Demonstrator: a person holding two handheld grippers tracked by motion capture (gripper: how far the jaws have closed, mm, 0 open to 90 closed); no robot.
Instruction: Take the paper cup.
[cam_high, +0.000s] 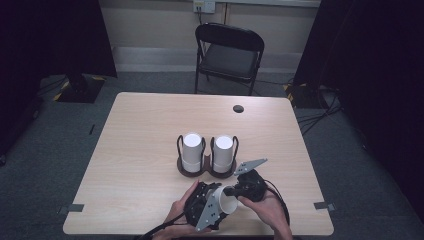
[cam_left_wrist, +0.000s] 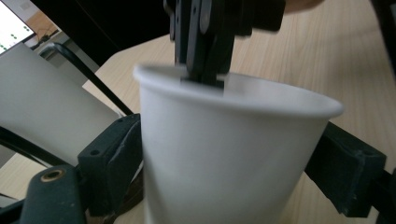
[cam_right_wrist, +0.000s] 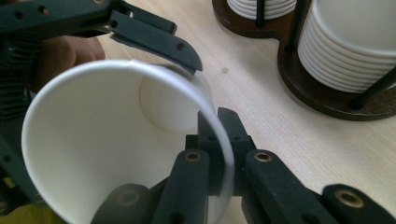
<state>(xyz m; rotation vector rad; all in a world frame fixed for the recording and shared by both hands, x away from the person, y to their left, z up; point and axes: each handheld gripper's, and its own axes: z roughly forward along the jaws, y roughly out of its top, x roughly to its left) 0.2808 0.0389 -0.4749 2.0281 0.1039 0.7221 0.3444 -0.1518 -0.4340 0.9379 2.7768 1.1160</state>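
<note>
A white paper cup (cam_high: 226, 201) lies on its side between my two grippers, above the near edge of the table. In the left gripper view, the left gripper (cam_left_wrist: 229, 158) has a black pad against each side of the cup's wall (cam_left_wrist: 224, 163) and is shut on it. My right gripper (cam_high: 233, 191) comes from the right and is shut on the cup's rim. In the right gripper view one jaw is inside the mouth and one outside, at the right gripper's tips (cam_right_wrist: 219, 135). The inside of the cup (cam_right_wrist: 116, 140) is empty.
A dark wooden holder (cam_high: 187, 171) with thin black posts stands mid-table just beyond the grippers. It carries two stacks of white cups (cam_high: 192, 149) (cam_high: 223, 150). The wooden table (cam_high: 145, 125) has a cable hole (cam_high: 238, 108). A black folding chair (cam_high: 227, 55) stands behind it.
</note>
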